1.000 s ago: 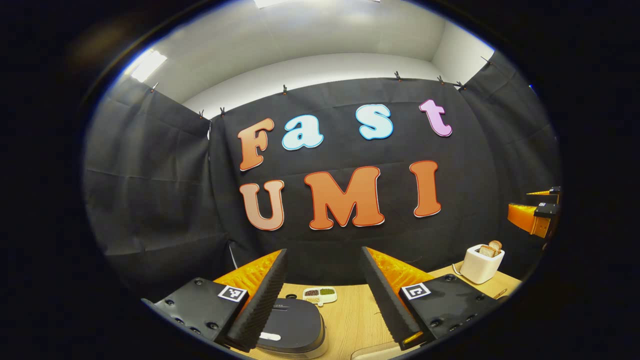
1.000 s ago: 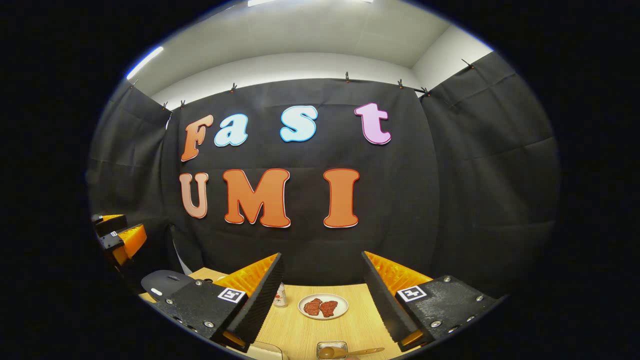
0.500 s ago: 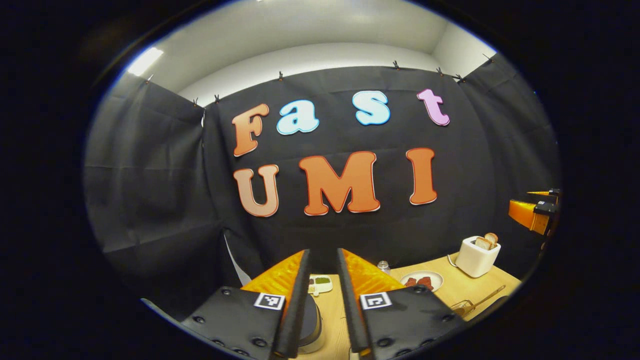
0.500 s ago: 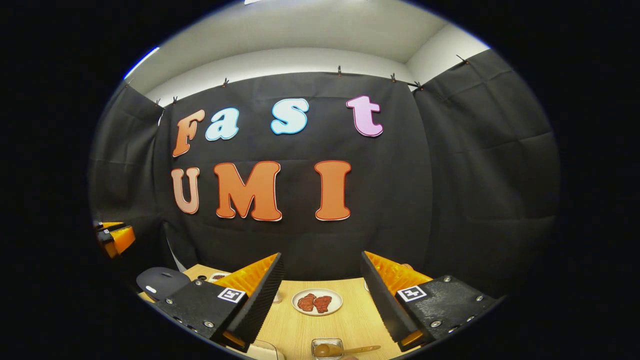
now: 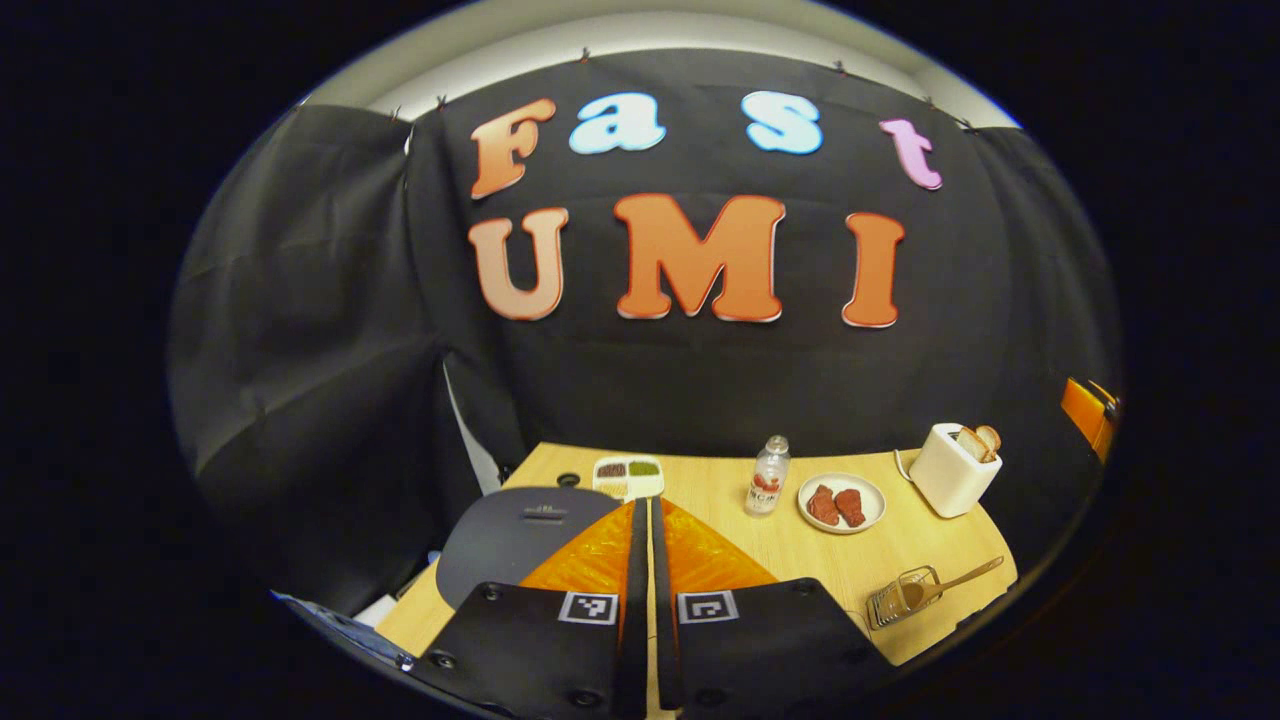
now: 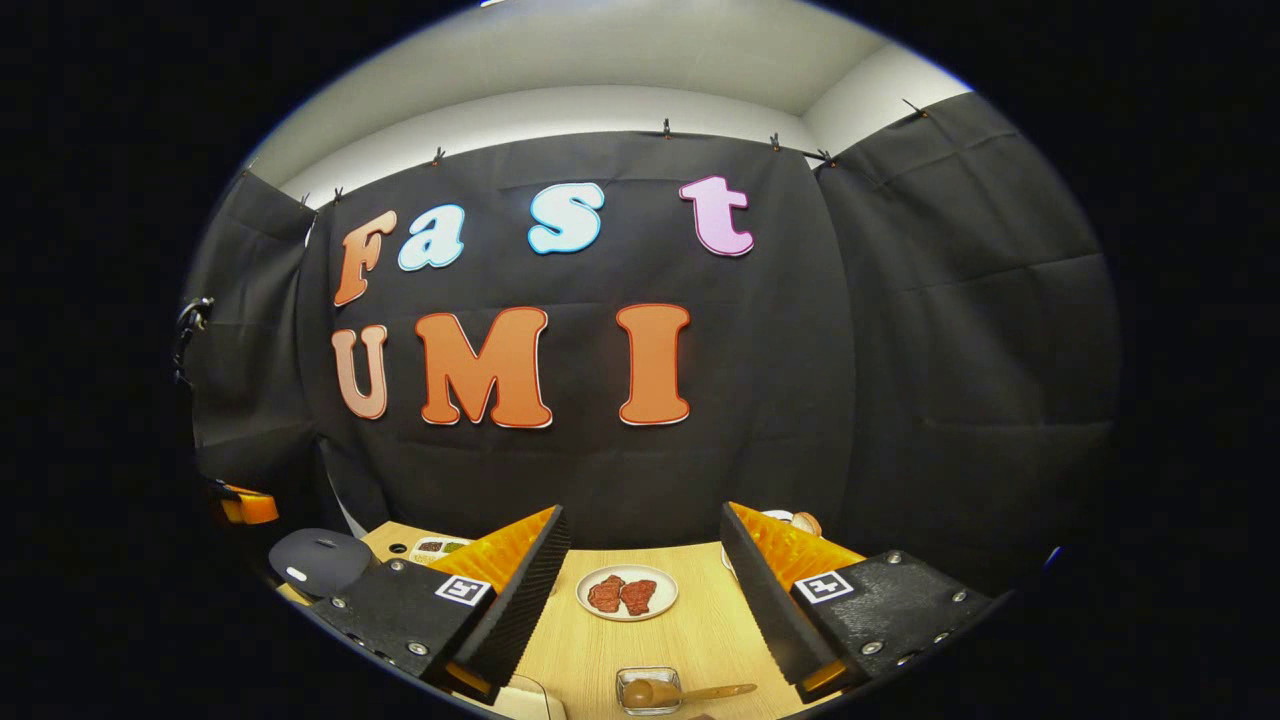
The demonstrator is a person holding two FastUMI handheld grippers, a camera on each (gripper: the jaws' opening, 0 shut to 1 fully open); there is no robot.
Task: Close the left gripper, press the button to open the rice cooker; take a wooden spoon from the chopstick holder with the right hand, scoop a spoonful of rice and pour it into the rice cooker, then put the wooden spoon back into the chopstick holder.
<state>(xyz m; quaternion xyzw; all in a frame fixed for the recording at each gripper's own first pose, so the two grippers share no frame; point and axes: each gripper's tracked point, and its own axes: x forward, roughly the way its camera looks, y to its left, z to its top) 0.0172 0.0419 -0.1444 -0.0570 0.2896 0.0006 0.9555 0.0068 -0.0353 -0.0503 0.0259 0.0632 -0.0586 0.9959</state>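
Black cloth wall (image 6: pixel 900 400) hung ahead of the hand-held gripper, white ceiling (image 6: pixel 600 60) above, a wooden bench (image 5: pixel 800 560) below.

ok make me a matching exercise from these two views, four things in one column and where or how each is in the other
Things:
1 left claw
2 right claw
3 wooden spoon
4 toaster

States:
A holds slices of bread
B shut, nothing between its fingers
C bowl end lying in the chopstick holder
D open, above the wooden table

Pairs: 1-B, 2-D, 3-C, 4-A

Left gripper (image 5: pixel 647 600) hides rice cooker (image 5: pixel 510 540) front; toaster (image 6: pixel 790 520) behind right gripper (image 6: pixel 645 600).
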